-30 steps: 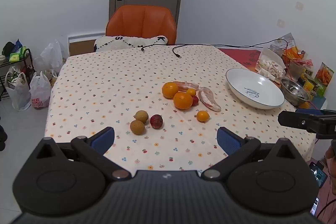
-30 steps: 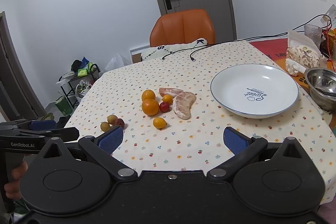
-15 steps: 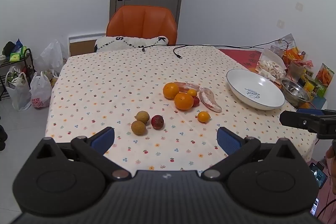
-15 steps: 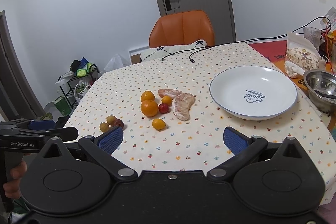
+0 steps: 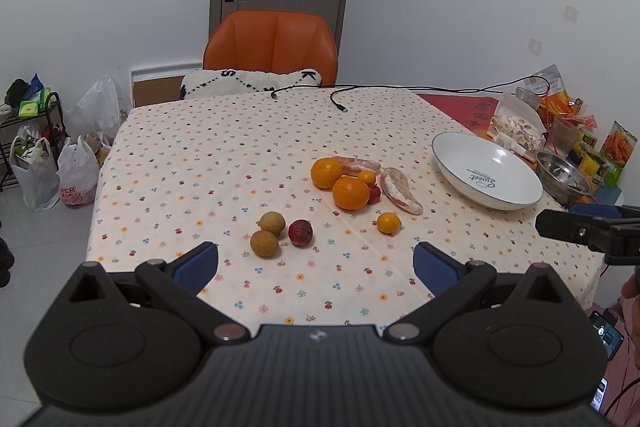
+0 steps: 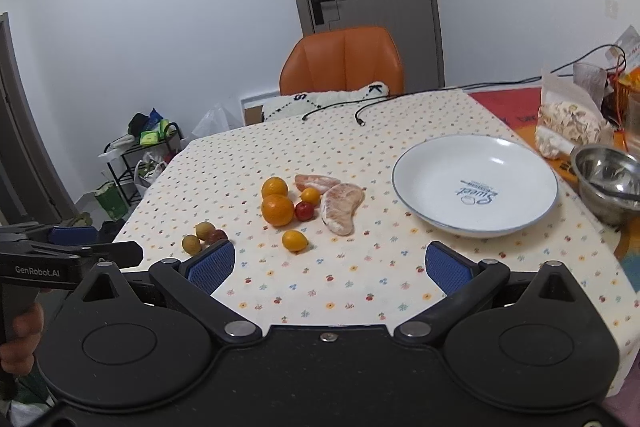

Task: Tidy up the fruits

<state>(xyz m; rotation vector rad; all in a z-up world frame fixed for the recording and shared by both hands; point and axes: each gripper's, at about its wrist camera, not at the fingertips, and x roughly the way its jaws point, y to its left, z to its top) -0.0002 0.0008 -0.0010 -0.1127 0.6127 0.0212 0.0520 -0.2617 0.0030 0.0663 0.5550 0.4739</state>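
Observation:
Fruit lies on a flowered tablecloth (image 5: 208, 167): two oranges (image 5: 350, 192) (image 6: 277, 209), two peeled pomelo segments (image 5: 400, 189) (image 6: 340, 207), small kumquats (image 5: 388, 222) (image 6: 295, 240), a small red fruit (image 6: 304, 211), two tan longans (image 5: 264, 243) (image 6: 191, 243) and a dark red fruit (image 5: 300, 231). An empty white plate (image 5: 486, 169) (image 6: 474, 183) sits to the right. My left gripper (image 5: 316, 267) hangs open over the near table edge, short of the longans. My right gripper (image 6: 328, 265) is open too, near the front edge, nothing between its fingers.
An orange chair (image 5: 270, 47) with a white cushion stands at the far side. Black cables (image 5: 340, 103) trail across the back of the table. A steel bowl (image 6: 608, 179), snack bags (image 6: 568, 123) and packets crowd the right end. Bags and a rack (image 5: 36, 147) sit on the floor at left.
Both grippers have drifted slightly; the right one has edged a little closer to the table. Both stay open, and no fruit has moved.

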